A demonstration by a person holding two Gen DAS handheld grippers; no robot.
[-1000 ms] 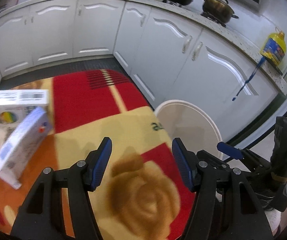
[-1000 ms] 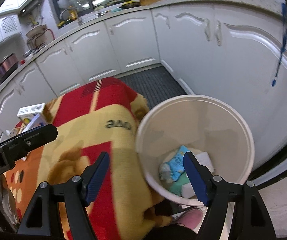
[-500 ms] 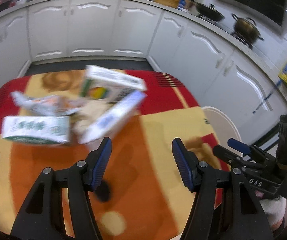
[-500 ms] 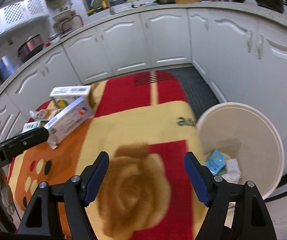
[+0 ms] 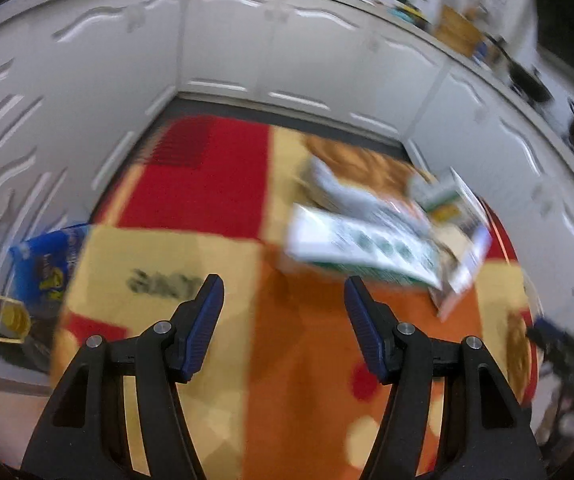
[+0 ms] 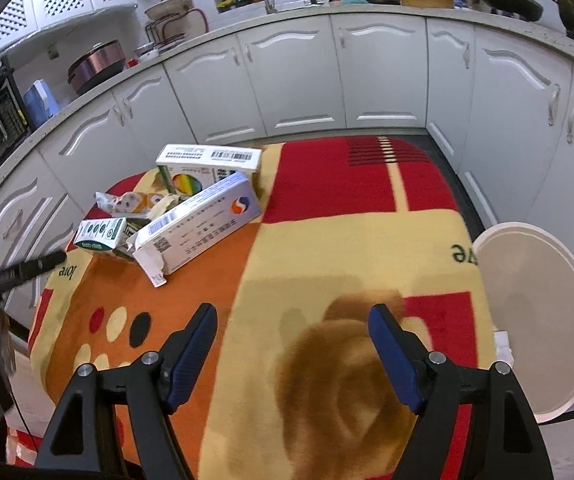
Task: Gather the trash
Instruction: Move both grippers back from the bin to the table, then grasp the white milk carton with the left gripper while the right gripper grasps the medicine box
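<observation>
Both grippers hover over a table point(image 6: 351, 248) covered with a red, yellow and orange blanket, and each has its blue-padded fingers spread wide with nothing between them. The right gripper point(image 6: 293, 344) sits above the near part of the blanket, over a brown rose pattern. The trash lies in a cluster on the far left of the table in the right wrist view: a long white and blue box point(image 6: 199, 226) with a torn end flap lies tilted across the pile, leaning against a white box with a rainbow circle point(image 6: 207, 166) behind it; a small green and white box point(image 6: 99, 234) lies at the left end, touching the pile, and a crumpled wrapper point(image 6: 135, 202) sits between the boxes. A round white trash bin point(image 6: 535, 320) stands on the floor just beside the table's right edge, well apart from the cluster; its contents are hidden from this angle. The left gripper point(image 5: 283, 312) appears in a heavily blurred picture, above the orange part of the blanket, with the same cluster to its far right; the green and white box point(image 5: 363, 246) is the nearest piece to it, just beyond the right finger. A blue bag point(image 5: 51, 260) sits off the table's left edge in that view. White kitchen cabinets point(image 6: 295, 76) curve around the far side of the room.
</observation>
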